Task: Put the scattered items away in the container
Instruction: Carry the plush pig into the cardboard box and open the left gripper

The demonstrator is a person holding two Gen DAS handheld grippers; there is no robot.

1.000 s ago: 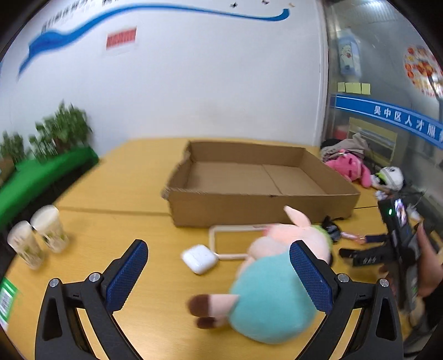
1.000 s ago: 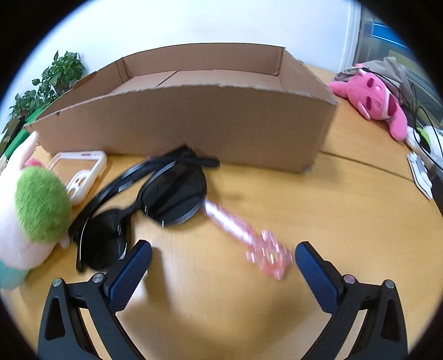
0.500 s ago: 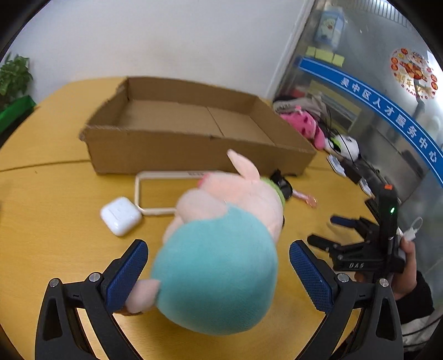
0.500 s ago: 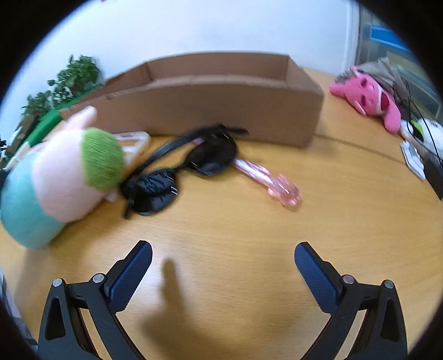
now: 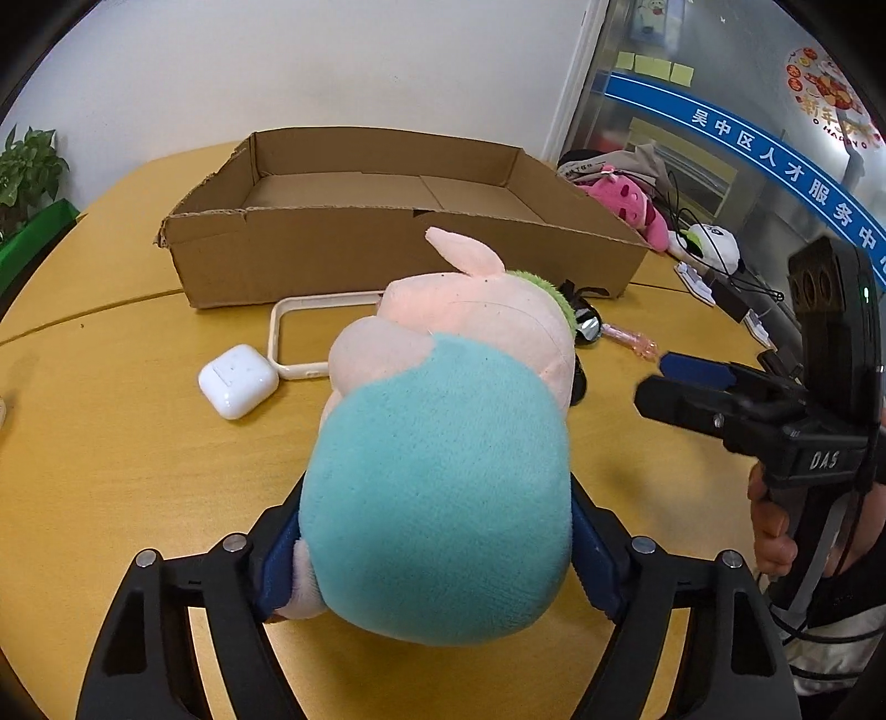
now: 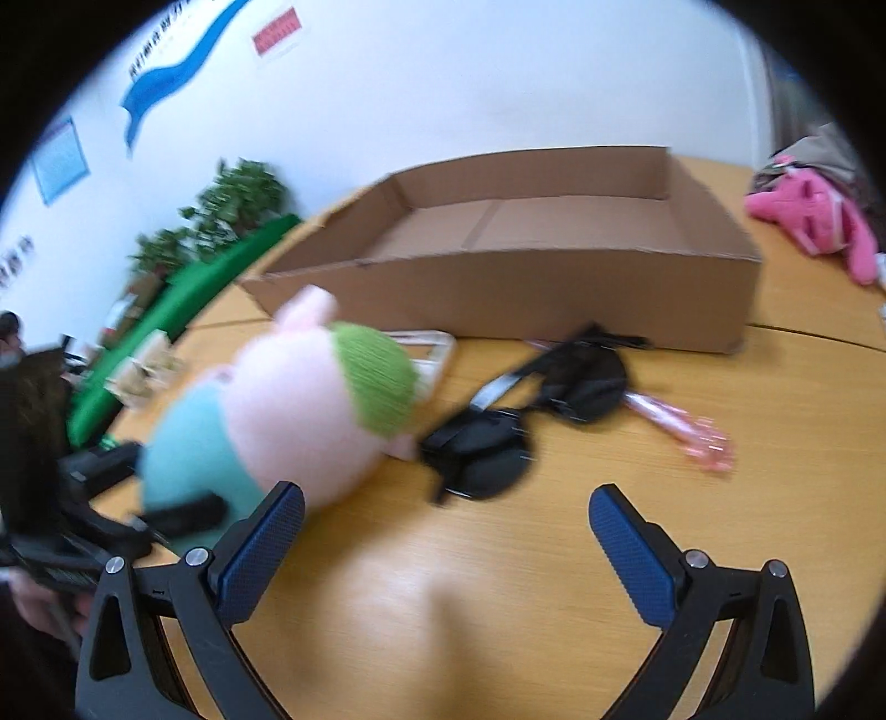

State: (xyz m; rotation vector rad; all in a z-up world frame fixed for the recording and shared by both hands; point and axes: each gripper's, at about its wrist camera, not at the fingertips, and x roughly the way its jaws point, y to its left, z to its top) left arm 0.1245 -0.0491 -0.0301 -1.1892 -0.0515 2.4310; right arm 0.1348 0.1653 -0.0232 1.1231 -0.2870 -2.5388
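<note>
Between closing left tongs (image 5: 437, 559): plush pig (image 5: 443, 443), pads mostly hidden; right tongs (image 6: 448, 531) wide, empty.

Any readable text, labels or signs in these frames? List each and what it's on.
"DAS": on the right gripper body.
"吴中区人才服务中": white characters on the blue band across the glass wall.
Round red sticker on the glass: too small to read.
Red wall sign and blue wall graphic: blurred, unreadable.
</note>
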